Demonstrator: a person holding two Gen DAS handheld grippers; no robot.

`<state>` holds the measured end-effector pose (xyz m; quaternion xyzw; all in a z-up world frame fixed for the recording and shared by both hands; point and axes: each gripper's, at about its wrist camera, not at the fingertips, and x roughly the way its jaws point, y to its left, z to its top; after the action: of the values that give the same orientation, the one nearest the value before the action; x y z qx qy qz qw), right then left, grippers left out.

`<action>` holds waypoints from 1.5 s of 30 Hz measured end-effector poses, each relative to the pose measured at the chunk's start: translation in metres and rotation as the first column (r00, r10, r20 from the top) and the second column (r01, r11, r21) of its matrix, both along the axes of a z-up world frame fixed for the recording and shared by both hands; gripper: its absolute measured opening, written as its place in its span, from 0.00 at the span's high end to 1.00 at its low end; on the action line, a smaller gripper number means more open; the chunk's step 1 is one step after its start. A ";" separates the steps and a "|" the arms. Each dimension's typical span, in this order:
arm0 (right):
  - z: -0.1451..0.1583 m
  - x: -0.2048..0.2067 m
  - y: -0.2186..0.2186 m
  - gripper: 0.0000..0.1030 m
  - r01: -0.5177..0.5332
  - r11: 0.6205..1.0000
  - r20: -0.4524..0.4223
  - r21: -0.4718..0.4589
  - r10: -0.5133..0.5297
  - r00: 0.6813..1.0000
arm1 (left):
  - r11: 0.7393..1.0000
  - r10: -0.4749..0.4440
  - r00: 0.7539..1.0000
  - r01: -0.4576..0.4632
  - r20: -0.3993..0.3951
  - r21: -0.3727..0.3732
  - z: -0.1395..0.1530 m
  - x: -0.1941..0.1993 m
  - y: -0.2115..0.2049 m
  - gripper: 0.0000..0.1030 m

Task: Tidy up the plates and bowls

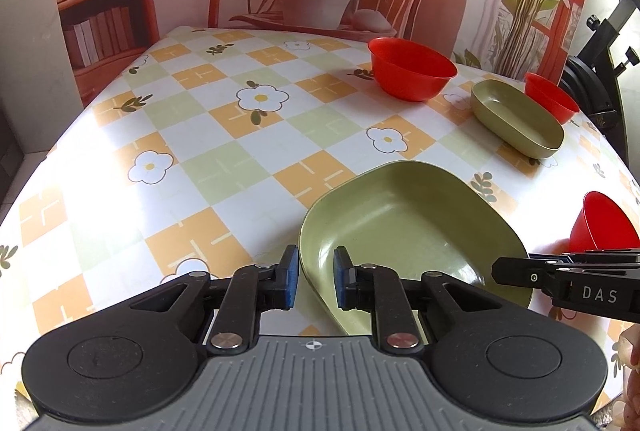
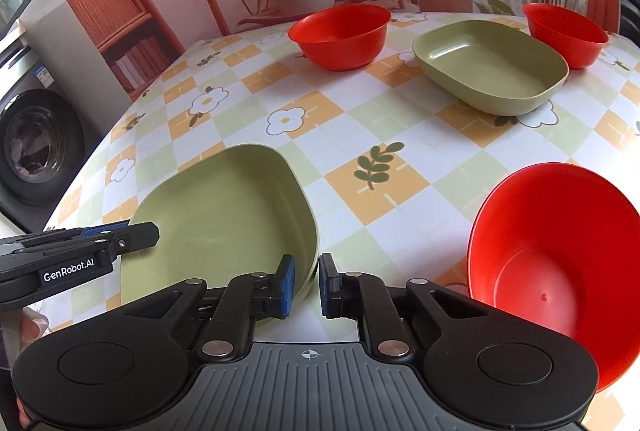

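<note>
1. Nearest your left gripper [image 1: 314,277] lies the near green plate [image 1: 404,227], its rim passing between the blue pads, which stand partly apart and do not yet pinch it.
2. Your right gripper [image 2: 307,281] straddles the same plate's opposite rim, jaws narrowly open with the rim in the gap; whether the pads touch it I cannot tell.
3. Both tongs hold nothing firmly, as far as these views show.
4. That plate sits at the near edge of the checked tablecloth [image 1: 224,119]; a second green plate [image 2: 490,65] rests far right, between two red bowls [image 2: 340,35], and a third red bowl [image 2: 556,267] stands tilted just beside your right gripper.
5. Judging by looks, the plate is light, stiff, smooth plastic, likely slippery. Take it by the upturned rim, pads well down over the lip.
</note>
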<state>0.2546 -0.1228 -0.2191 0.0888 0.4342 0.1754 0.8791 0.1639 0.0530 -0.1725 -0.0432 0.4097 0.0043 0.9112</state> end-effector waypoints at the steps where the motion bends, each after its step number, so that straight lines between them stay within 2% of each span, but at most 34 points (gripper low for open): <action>1: 0.000 0.000 0.000 0.88 0.001 1.000 0.000 0.001 -0.001 1.000 | 1.000 0.004 1.000 -0.004 0.000 0.001 0.000 0.000 0.000 0.85; 14: 0.006 -0.001 -0.007 0.88 0.029 0.999 0.031 0.030 -0.030 0.999 | 1.000 -0.004 1.000 0.004 0.017 -0.005 0.008 -0.001 -0.001 0.85; 20: 0.021 -0.002 -0.021 0.90 0.071 0.994 0.075 0.080 -0.077 0.994 | 0.999 -0.037 0.997 0.036 0.071 0.014 0.025 0.003 -0.009 0.85; 27: 0.044 0.002 -0.046 0.91 0.146 0.979 0.134 0.141 -0.165 0.977 | 0.995 -0.102 0.982 0.100 0.156 0.023 0.055 0.015 -0.028 0.85; 33: 0.066 0.010 -0.076 0.91 0.201 0.963 0.178 0.182 -0.233 0.956 | 0.987 -0.161 0.967 0.161 0.196 0.016 0.077 0.031 -0.050 0.85; 40: 0.092 0.022 -0.113 0.91 0.244 0.954 0.251 0.171 -0.282 0.926 | 0.975 -0.217 0.950 0.221 0.225 0.008 0.099 0.058 -0.086 0.85; 45: 0.102 0.033 -0.135 0.91 0.263 0.954 0.287 0.144 -0.295 0.911 | 0.966 -0.254 0.938 0.256 0.236 0.023 0.104 0.075 -0.111 0.85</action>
<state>0.2872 -0.2579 -0.1173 0.1664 0.2664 0.0815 0.9459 0.2392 -0.0583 -0.0682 0.0065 0.3003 -0.1204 0.9462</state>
